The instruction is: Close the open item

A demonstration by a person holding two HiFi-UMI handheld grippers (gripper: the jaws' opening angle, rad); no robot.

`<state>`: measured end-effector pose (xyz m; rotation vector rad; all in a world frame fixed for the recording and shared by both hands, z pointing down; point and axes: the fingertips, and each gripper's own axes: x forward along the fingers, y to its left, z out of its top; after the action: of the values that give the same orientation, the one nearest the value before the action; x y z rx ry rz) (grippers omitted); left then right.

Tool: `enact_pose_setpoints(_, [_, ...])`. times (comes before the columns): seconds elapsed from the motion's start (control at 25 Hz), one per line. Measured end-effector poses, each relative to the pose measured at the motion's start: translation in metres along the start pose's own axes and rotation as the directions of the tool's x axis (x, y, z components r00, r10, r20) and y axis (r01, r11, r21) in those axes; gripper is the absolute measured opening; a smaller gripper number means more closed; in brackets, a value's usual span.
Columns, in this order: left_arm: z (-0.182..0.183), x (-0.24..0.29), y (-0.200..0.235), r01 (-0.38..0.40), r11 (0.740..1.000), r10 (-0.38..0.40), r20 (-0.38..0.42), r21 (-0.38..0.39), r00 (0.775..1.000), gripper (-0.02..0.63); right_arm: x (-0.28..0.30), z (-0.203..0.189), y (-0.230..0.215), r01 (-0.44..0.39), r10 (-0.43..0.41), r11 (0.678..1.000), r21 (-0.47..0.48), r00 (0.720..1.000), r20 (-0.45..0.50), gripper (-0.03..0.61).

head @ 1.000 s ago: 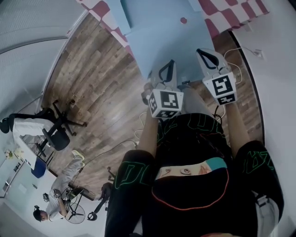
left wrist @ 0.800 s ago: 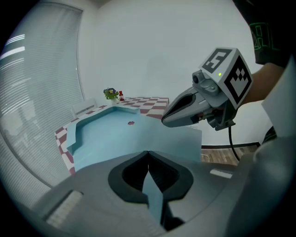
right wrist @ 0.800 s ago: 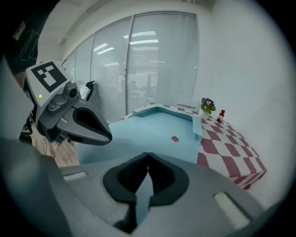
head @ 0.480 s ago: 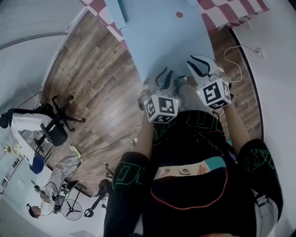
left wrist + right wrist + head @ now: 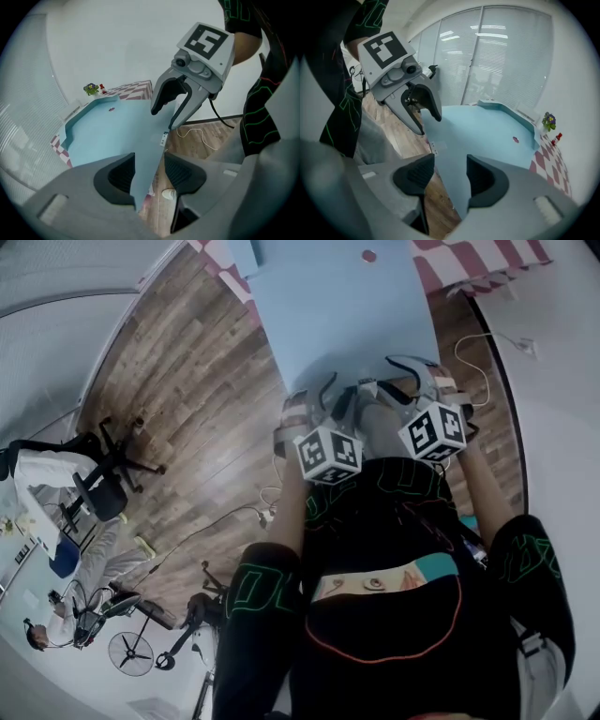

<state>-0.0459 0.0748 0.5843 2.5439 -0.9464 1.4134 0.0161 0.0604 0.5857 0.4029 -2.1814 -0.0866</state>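
Hovering at worktop [image 5: 347,306] near edge with left gripper [image 5: 339,395] and right gripper [image 5: 398,381] jaws just opened, empty; spotting far-edge flowers [image 5: 548,121] only through gripper views.

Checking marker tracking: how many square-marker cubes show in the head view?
2. The left marker cube sits on the left claw, the right marker cube on the right claw, side by side near the blue table. None looks hidden.
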Motion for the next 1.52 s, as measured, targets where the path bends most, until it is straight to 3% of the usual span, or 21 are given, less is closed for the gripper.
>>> enact_pose_setpoints(0.16, [-0.012, 0.004, -0.005, -0.025, 0.994, 0.03, -0.047, 0.104, 0.998, 0.227, 0.005, -0.013, 0.005, 0.031, -0.039, 0.991, -0.127, 0.997, -0.061, 0.227])
enact_pose_setpoints(0.24, [-0.016, 0.005, -0.004, -0.037, 0.995, 0.043, -0.059, 0.091, 0.997, 0.227, 0.007, -0.017, 0.004, 0.055, -0.069, 0.985, -0.161, 0.994, -0.08, 0.227])
enact_pose_setpoints(0.36, [-0.018, 0.005, 0.002, -0.073, 0.995, 0.077, -0.077, 0.064, 0.994, 0.225, 0.008, -0.024, 0.002, 0.078, -0.096, 0.983, -0.166, 0.99, -0.106, 0.227])
enact_pose_setpoints(0.44, [-0.019, 0.007, 0.002, -0.086, 0.992, 0.094, -0.091, 0.094, 0.991, 0.225, 0.008, -0.026, 0.003, 0.085, -0.105, 0.982, -0.17, 0.988, -0.111, 0.224])
enact_pose_setpoints(0.56, [-0.02, 0.011, -0.002, -0.079, 0.989, 0.093, -0.108, 0.123, 0.99, 0.222, 0.007, -0.026, 0.003, 0.091, -0.112, 0.978, -0.189, 0.988, -0.103, 0.167])
enact_pose_setpoints(0.68, [-0.018, 0.011, -0.002, -0.08, 0.985, 0.098, -0.11, 0.151, 0.989, 0.219, 0.007, -0.023, 0.004, 0.091, -0.114, 0.975, -0.205, 0.988, -0.103, 0.165])
enact_pose_setpoints(0.84, [-0.015, 0.009, 0.002, -0.095, 0.974, 0.119, -0.108, 0.206, 0.987, 0.177, 0.004, -0.018, 0.005, 0.096, -0.121, 0.968, -0.232, 0.988, -0.094, 0.133])
enact_pose_setpoints(1.16, [-0.006, -0.002, 0.003, -0.144, 0.935, 0.189, -0.109, 0.325, 0.976, 0.101, -0.009, -0.006, 0.003, 0.121, -0.152, 0.934, -0.335, 0.986, -0.069, 0.076])
enact_pose_setpoints(1.36, [0.006, -0.019, 0.006, -0.201, 0.887, 0.252, -0.072, 0.415, 0.965, 0.067, -0.019, 0.002, 0.001, 0.138, -0.168, 0.915, -0.379, 0.985, -0.046, 0.052])
enact_pose_setpoints(1.52, [0.014, -0.028, 0.014, -0.226, 0.87, 0.275, -0.051, 0.439, 0.96, 0.061, -0.029, 0.012, -0.005, 0.169, -0.198, 0.903, -0.395, 0.98, -0.033, 0.037])
